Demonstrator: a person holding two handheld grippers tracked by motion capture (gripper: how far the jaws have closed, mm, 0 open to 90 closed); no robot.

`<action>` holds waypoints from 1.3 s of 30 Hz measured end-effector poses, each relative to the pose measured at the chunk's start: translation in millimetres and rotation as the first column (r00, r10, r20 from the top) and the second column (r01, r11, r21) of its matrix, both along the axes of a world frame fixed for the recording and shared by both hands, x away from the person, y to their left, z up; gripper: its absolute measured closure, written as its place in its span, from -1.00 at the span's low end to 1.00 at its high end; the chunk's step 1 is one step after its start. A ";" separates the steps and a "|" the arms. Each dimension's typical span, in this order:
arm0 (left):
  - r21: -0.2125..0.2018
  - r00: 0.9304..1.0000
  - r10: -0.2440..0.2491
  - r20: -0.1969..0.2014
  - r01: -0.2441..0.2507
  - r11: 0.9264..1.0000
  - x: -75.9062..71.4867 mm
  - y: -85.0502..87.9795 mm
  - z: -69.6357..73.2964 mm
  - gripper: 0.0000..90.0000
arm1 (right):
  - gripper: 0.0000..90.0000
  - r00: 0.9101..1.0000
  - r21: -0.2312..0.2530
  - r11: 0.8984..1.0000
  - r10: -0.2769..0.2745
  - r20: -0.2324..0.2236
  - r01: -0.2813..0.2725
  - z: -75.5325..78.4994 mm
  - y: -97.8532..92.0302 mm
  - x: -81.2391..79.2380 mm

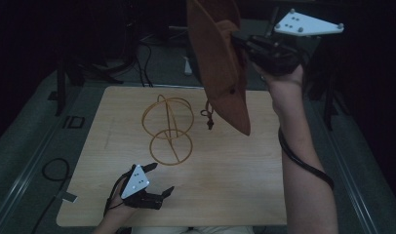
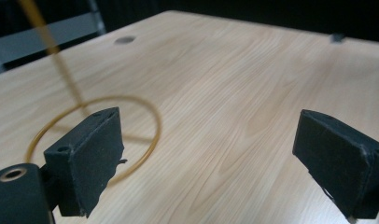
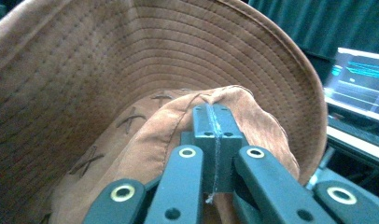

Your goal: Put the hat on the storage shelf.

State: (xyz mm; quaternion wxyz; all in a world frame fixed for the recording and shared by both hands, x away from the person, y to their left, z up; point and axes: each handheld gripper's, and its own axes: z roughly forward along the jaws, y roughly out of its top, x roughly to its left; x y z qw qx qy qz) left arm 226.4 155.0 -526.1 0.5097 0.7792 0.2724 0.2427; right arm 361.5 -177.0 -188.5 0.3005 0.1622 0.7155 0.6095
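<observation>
A brown suede hat [image 1: 220, 58] hangs high over the table's far right, brim pointing down, its dark cord [image 1: 208, 116] dangling. My right gripper [image 1: 241, 43] is shut on the hat's crown; in the right gripper view the jaws pinch a fold of the brown hat [image 3: 131, 60], and the gripper [image 3: 211, 116] sits in front of the stitched brim. A golden wire stand [image 1: 168, 129] of rings rests at the table's middle. My left gripper [image 1: 162, 179] is open near the front edge, just below the stand. In the left gripper view the gripper [image 2: 206, 158] holds nothing, with the stand's base ring [image 2: 145, 116] beside its left jaw.
The wooden table [image 1: 235, 185] stands in a dark room with cables [image 1: 54, 170] on the floor at the left. A lit screen [image 3: 360, 79] glows at the right of the right gripper view. Chair or stand legs [image 1: 103, 68] stand beyond the far edge.
</observation>
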 end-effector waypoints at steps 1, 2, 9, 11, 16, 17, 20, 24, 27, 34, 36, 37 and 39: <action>0.003 1.000 0.018 -0.009 -0.018 1.000 -0.6 5.5 -4.5 -0.80 | 1.00 1.000 -0.003 1.000 0.010 0.000 -0.010 2.1 5.6 0.4; 0.001 0.999 0.029 -0.014 -0.029 1.000 -0.6 9.0 -7.0 -0.79 | 1.00 1.000 -0.011 1.000 0.024 -0.001 -0.024 4.1 12.8 1.0; -0.042 0.992 0.123 -0.032 -0.124 0.991 -4.3 36.8 -18.1 -0.79 | 1.00 0.994 -0.047 0.993 0.104 -0.026 -0.105 -4.5 59.0 3.9; -0.046 0.989 0.146 -0.027 -0.147 0.988 -6.2 42.5 -20.4 -0.80 | 1.00 0.991 -0.060 0.990 0.126 -0.047 -0.129 -12.7 73.4 6.8; -0.057 0.979 0.199 -0.039 -0.201 0.978 -10.5 53.7 -27.0 -0.80 | 1.00 0.979 -0.101 0.977 0.175 -0.104 -0.186 -39.5 107.0 13.9; -0.058 0.977 0.208 -0.038 -0.210 0.976 -11.2 55.6 -27.5 -0.80 | 1.00 0.977 -0.111 0.975 0.182 -0.112 -0.194 -44.5 112.5 14.5; -0.066 0.973 0.229 -0.033 -0.231 0.971 -12.0 60.3 -27.2 -0.80 | 1.00 0.973 -0.149 0.968 0.182 -0.140 -0.202 -60.4 126.5 18.1; -0.063 0.970 0.242 -0.027 -0.244 0.968 -11.1 62.8 -28.0 -0.80 | 1.00 0.964 -0.188 0.957 0.185 -0.193 -0.221 -83.3 140.6 25.8; -0.069 0.969 0.243 -0.031 -0.245 0.967 -10.3 63.4 -28.8 -0.80 | 1.00 0.960 -0.205 0.952 0.184 -0.213 -0.228 -93.6 145.9 28.6; -0.087 0.966 0.255 -0.030 -0.257 0.963 -9.5 67.5 -29.3 -0.79 | 1.00 0.940 -0.204 0.946 0.187 -0.285 -0.250 -122.3 158.6 42.8; -0.085 0.966 0.256 -0.035 -0.258 0.962 -9.1 68.1 -30.2 -0.79 | 1.00 0.938 -0.223 0.941 0.185 -0.293 -0.255 -128.1 163.6 43.4; -0.082 0.966 0.257 -0.037 -0.259 0.962 -9.0 68.4 -30.5 -0.79 | 1.00 0.937 -0.230 0.939 0.184 -0.298 -0.257 -130.9 165.8 43.5; -0.088 0.966 0.256 -0.038 -0.258 0.962 -8.9 69.1 -30.9 -0.80 | 1.00 0.935 -0.248 0.934 0.179 -0.305 -0.259 -136.3 169.5 44.5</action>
